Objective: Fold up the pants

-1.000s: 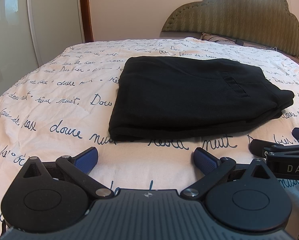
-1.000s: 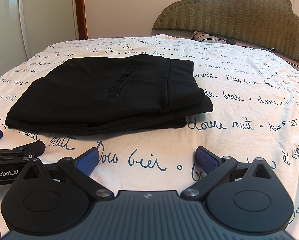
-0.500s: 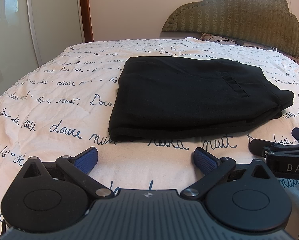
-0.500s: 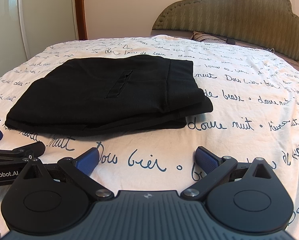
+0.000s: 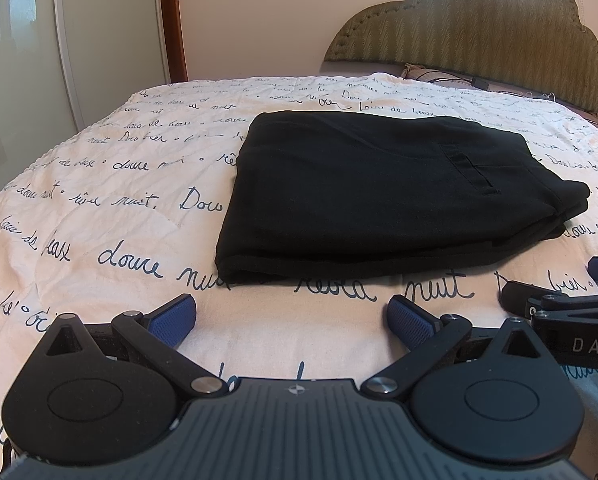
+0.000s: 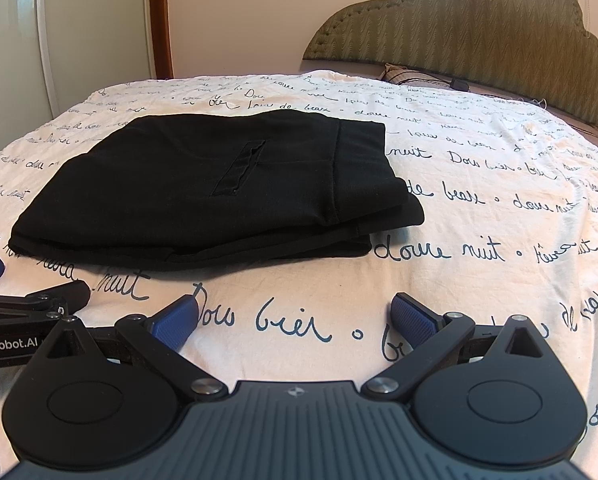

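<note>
Nothing has moved since a second ago. Folded pants (image 5: 383, 196) lie mid-bed (image 5: 99, 208), edges clear all round. Left claw (image 5: 291, 318) and right claw (image 6: 295, 318) both wide, empty, just short of the near edge.

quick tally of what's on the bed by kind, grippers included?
Folded black pants: 1
Grippers, both open and empty: 2, left gripper, right gripper
Bedspread with blue script: 1
Total: 4
</note>
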{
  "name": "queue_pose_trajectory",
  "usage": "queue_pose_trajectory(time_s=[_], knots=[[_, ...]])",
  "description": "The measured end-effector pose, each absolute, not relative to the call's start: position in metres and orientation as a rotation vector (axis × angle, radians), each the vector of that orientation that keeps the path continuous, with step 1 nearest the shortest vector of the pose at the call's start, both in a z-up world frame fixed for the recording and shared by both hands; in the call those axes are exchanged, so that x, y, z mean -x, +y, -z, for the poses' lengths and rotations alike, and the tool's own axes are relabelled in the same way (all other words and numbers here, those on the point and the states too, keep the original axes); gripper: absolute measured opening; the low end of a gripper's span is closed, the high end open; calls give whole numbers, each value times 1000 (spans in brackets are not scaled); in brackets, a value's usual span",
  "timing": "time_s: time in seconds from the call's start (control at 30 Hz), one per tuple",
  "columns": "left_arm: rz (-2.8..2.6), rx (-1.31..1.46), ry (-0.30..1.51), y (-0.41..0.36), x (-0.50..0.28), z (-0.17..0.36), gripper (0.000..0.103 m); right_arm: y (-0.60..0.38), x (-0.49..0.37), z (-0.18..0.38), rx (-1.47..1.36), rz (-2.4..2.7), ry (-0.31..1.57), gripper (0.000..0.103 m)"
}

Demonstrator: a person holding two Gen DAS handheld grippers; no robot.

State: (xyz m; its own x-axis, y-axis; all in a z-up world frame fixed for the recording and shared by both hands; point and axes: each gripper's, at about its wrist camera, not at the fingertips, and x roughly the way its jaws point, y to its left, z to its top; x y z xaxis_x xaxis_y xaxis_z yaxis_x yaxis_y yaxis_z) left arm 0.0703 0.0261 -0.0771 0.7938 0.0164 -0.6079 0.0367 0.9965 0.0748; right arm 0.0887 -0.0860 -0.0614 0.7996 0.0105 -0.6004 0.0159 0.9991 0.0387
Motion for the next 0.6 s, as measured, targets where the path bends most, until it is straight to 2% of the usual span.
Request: queue_pose_trajectory(time_s=[0.6], knots=[[26, -62, 656, 24, -69, 78, 103, -89, -81, 63, -58, 10, 646, 103]])
